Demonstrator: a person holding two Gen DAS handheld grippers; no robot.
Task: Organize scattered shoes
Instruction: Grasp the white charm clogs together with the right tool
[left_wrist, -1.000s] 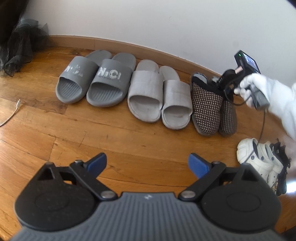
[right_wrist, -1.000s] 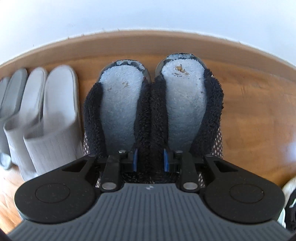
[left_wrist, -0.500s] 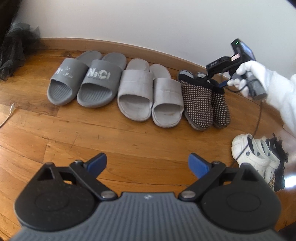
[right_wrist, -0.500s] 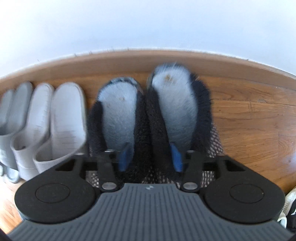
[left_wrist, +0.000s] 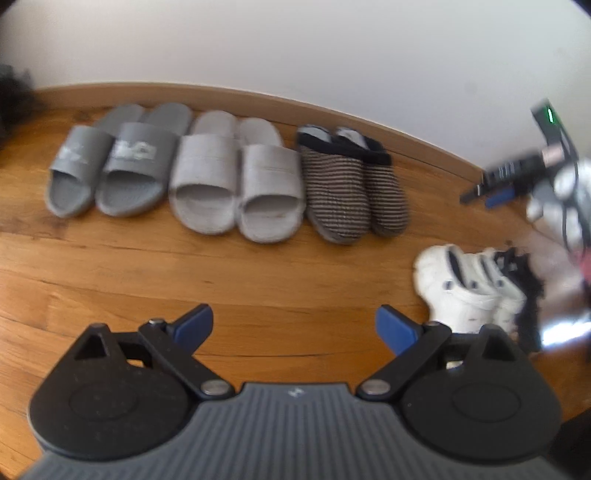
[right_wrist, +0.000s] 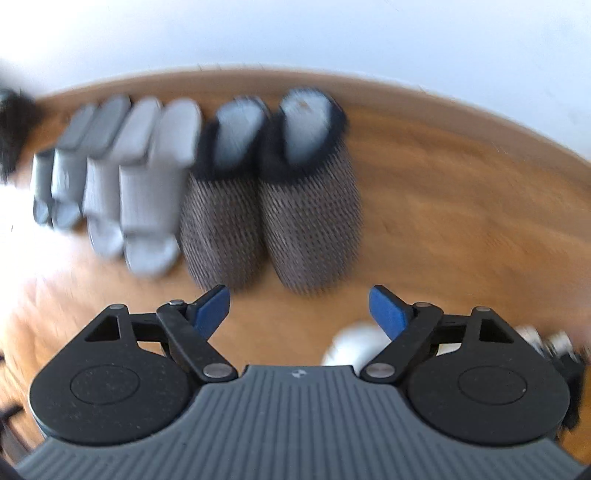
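Six slippers stand in a row along the baseboard on the wooden floor (left_wrist: 258, 280): two dark grey slides (left_wrist: 110, 173), two light grey slides (left_wrist: 236, 184), two knitted slippers (left_wrist: 351, 184). Two white clogs (left_wrist: 465, 284) lie apart. The left gripper (left_wrist: 293, 325) jaws are wide and empty; the right gripper (right_wrist: 299, 306) jaws, just opened, hold nothing.

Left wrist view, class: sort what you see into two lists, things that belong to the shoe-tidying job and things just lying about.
Job:
dark grey slides
light grey slides
patterned slippers
white shoes
black shoe, beside the white ones

Lying about:
dark bundle, blurred, at the left edge
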